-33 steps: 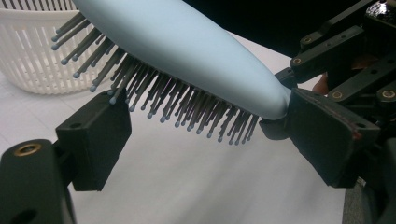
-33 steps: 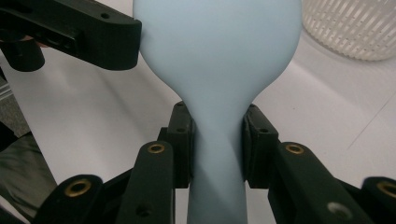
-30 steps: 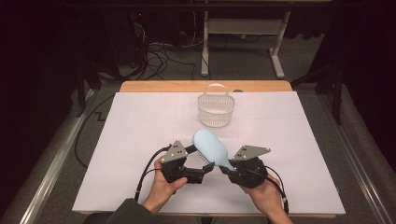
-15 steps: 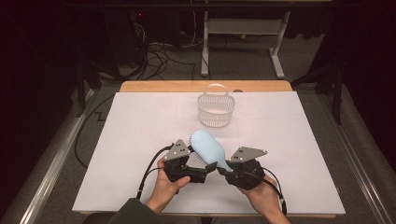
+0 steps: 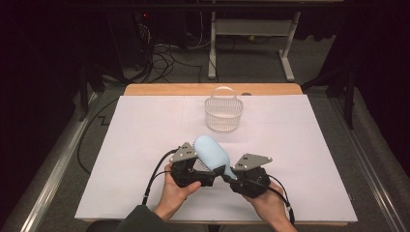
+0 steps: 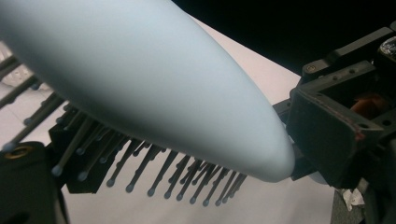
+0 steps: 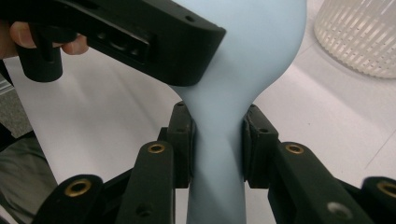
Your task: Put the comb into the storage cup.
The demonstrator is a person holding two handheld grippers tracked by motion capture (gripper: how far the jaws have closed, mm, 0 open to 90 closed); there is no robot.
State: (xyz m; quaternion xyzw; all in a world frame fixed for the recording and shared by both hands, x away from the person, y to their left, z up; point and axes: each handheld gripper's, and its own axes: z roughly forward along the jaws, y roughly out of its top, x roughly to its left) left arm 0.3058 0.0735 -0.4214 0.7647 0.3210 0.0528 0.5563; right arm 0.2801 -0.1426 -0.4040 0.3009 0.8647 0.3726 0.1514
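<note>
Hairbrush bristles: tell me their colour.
Dark grey bristles with small pale ball tips, under the pale blue hairbrush back. The left gripper view shows them best.

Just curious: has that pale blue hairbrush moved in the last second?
Yes, slightly: the hairbrush has drifted left and toward the person, away from the white basket, which stays put.

Both grippers (image 5: 193, 170) (image 5: 231, 175) apparently clasp the pale-blue hairbrush (image 5: 211, 152) near the white basket (image 5: 223, 115).

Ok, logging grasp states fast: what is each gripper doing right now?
Left gripper: at the bristle head of the light blue hairbrush; open or shut cannot be told.
Right gripper: shut on the hairbrush handle.
</note>
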